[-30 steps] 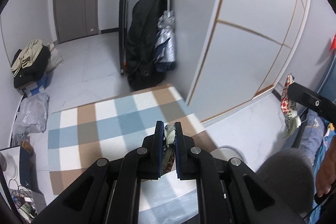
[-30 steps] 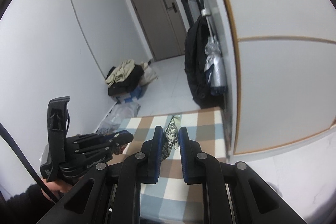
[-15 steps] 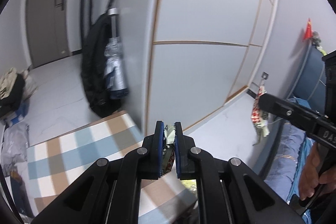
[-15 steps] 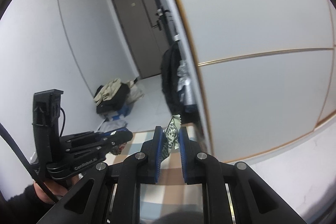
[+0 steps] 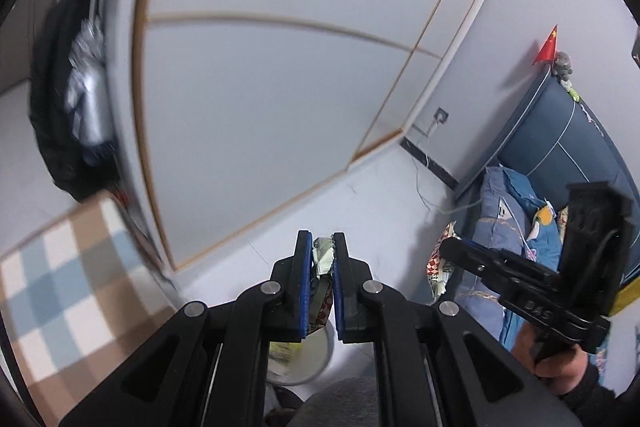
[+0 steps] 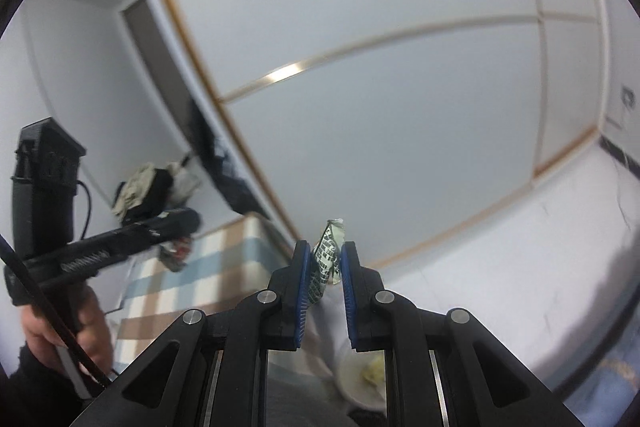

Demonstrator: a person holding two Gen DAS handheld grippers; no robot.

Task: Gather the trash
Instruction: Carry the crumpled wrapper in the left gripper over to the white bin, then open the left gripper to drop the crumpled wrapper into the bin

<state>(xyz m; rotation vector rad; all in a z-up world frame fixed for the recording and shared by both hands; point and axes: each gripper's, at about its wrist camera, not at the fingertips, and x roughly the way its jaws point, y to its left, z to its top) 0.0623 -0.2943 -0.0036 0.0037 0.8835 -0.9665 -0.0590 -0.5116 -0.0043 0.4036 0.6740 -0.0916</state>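
My left gripper [image 5: 321, 259] pinches crumpled wrapper [image 5: 322, 255]; my right gripper [image 6: 325, 263] clamps printed wrapper [image 6: 328, 251]. White bin [image 5: 316, 359] sits on floor just below both. Best practice, I judge: centre each over bin mouth before releasing, one at a time.

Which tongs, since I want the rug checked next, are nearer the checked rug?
Left. The left tongs hang beside the checked rug; the right tongs sit further right, by the white wardrobe.

A checked rug [image 5: 60, 275] is lying beside the white wardrobe [image 5: 260, 87]; a blue bed [image 5: 560, 163] is standing opposite it.
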